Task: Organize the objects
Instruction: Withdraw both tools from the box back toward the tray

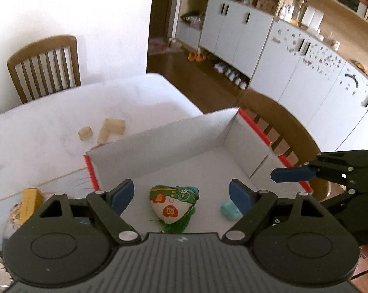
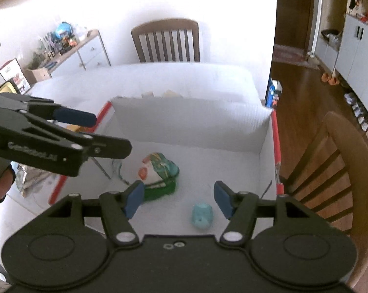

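Inside white box (image 1: 174,134): green tasselled sachet (image 1: 173,205), small teal toy (image 2: 202,214) at its 3 o'clock, apart. Left gripper (image 1: 181,196) and right gripper (image 2: 179,199) above, both spread, pinching nothing.

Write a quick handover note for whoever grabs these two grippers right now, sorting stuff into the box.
Left gripper: open, empty, above the box.
Right gripper: open, empty, above the box.
White box with red edges on the table: holds the green pouch and the small teal object, lying apart on its floor.
Done: those two are in.
Left: three pale blocks on the table behind the box, and the yellow pack left of it.
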Action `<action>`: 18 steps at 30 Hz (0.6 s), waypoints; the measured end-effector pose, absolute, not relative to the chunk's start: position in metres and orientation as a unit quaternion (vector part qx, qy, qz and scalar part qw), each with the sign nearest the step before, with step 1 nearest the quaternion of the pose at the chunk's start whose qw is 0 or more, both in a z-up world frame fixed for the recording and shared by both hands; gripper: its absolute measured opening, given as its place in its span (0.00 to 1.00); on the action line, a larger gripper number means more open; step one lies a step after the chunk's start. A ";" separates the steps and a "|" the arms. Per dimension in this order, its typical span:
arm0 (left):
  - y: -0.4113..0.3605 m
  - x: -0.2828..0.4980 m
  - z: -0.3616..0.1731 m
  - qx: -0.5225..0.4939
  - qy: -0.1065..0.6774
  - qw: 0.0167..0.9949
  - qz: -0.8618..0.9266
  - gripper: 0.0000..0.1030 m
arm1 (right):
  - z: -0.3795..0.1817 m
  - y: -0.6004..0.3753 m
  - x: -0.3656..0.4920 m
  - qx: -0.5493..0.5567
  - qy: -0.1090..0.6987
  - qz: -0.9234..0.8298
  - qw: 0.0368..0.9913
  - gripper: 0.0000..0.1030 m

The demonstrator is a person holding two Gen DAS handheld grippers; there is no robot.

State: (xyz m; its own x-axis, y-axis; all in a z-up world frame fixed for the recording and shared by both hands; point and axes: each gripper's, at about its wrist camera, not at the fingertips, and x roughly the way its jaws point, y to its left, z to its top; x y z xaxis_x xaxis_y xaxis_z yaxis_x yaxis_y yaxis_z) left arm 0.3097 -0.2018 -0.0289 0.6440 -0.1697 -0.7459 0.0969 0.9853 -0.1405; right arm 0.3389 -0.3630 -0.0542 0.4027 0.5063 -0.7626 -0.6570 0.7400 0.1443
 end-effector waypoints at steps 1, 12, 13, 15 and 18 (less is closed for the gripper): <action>-0.200 0.307 -0.025 -0.043 0.411 0.908 -0.070 0.83 | -0.051 -0.362 0.335 -0.086 0.415 0.350 0.835 0.62; -0.151 0.244 0.002 -0.061 0.355 0.931 -0.058 0.97 | -0.026 -0.339 0.293 -0.060 0.378 0.348 0.856 0.76; -0.144 0.238 0.004 -0.063 0.350 0.933 -0.053 0.98 | -0.024 -0.335 0.289 -0.057 0.377 0.347 0.857 0.77; -0.129 0.228 0.005 -0.070 0.346 0.935 -0.046 0.98 | -0.024 -0.327 0.283 -0.049 0.377 0.347 0.857 0.78; -0.106 0.214 0.004 -0.083 0.342 0.935 -0.037 0.98 | -0.022 -0.315 0.272 -0.035 0.377 0.348 0.858 0.80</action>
State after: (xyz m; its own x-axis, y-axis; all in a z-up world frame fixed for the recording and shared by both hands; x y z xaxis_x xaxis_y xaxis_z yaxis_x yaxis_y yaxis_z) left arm 0.2140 -0.1065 0.0043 0.7630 -0.1264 -0.6339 0.0124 0.9834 -0.1812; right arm 0.2720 -0.3148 -0.0224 0.4741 0.5701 -0.6710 -0.6230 0.7557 0.2019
